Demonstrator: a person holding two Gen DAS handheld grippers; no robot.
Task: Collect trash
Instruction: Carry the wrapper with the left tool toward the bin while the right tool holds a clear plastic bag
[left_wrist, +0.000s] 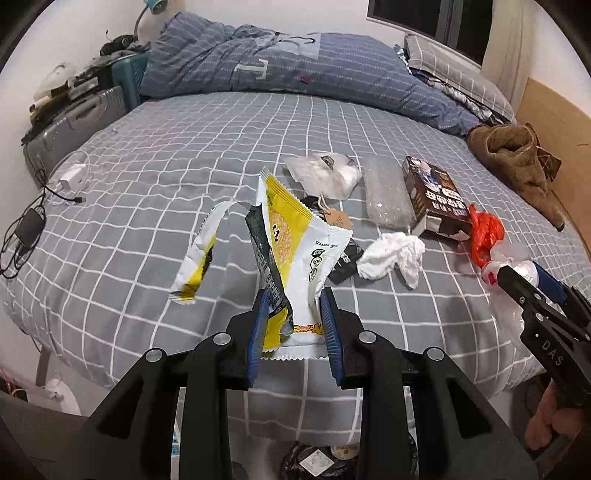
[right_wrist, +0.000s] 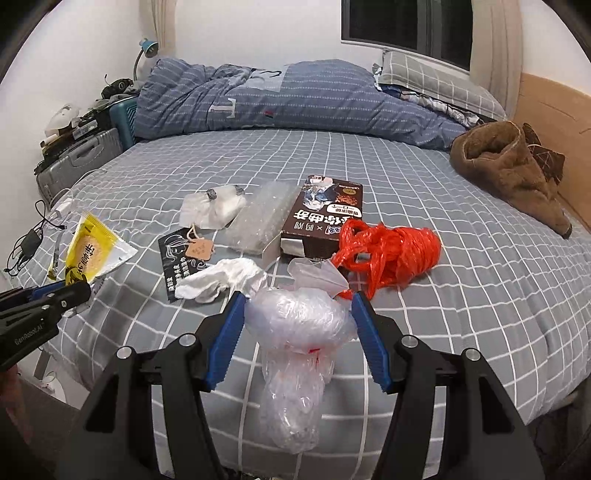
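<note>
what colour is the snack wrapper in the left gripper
Yellow and white with black print; the snack wrapper, pinched in the left gripper, shows best in the left wrist view.

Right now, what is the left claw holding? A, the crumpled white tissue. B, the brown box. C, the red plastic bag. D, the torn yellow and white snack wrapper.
D: the left claw is closed on the torn yellow and white snack wrapper, lifted off the bed, while the tissue, box and red bag are not in it.
</note>
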